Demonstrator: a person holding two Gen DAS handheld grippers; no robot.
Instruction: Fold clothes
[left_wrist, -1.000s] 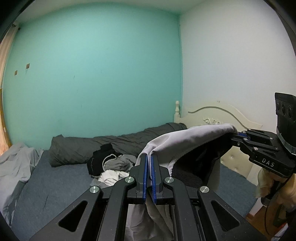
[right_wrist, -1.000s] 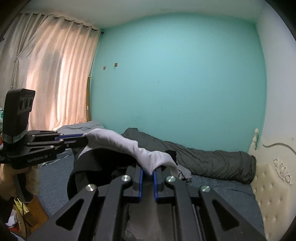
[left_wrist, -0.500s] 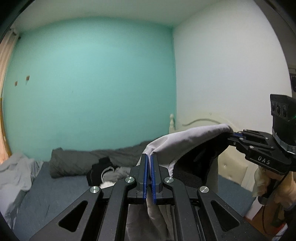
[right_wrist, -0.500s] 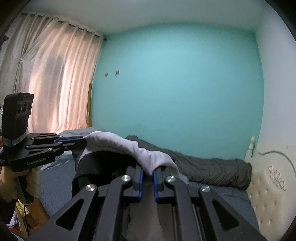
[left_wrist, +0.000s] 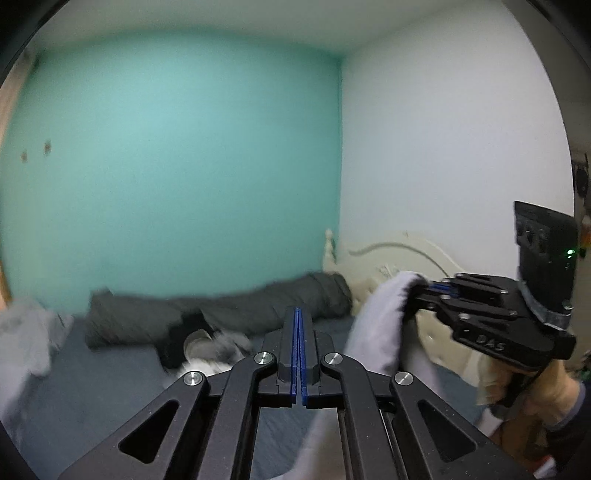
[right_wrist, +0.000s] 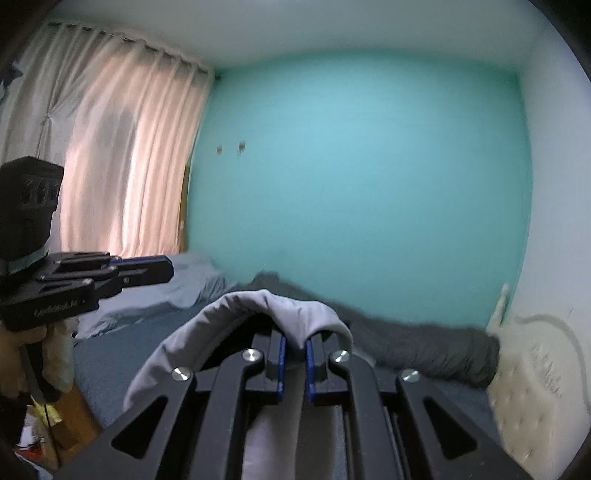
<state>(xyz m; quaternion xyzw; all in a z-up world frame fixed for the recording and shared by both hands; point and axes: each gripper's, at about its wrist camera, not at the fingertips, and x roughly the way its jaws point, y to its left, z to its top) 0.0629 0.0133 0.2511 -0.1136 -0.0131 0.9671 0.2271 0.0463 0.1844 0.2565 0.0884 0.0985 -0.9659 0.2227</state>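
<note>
Grey garment (right_wrist: 295, 314) drapes right hand-held gripper (right_wrist: 294, 341); curtains (right_wrist: 122, 155) visible.

Left wrist view: faces the teal wall (left_wrist: 170, 166) and headboard (left_wrist: 399, 258), above the bed.
Right wrist view: faces the same wall (right_wrist: 362, 177), curtain (right_wrist: 122, 147) leftward.
Shared: wall, apparently the grey bolster (left_wrist: 221, 314) (blurred).

The pale grey, soft-knit garment (right_wrist: 291, 310) hangs in the air above the blue-covered bed (left_wrist: 110, 373). One bunched edge drapes over the tips of the right gripper (right_wrist: 294, 341), pinched between its blue-padded fingers (right_wrist: 281, 350). From there the cloth sags in loose folds, one fold falling left and down, its darker inside showing beneath.
</note>
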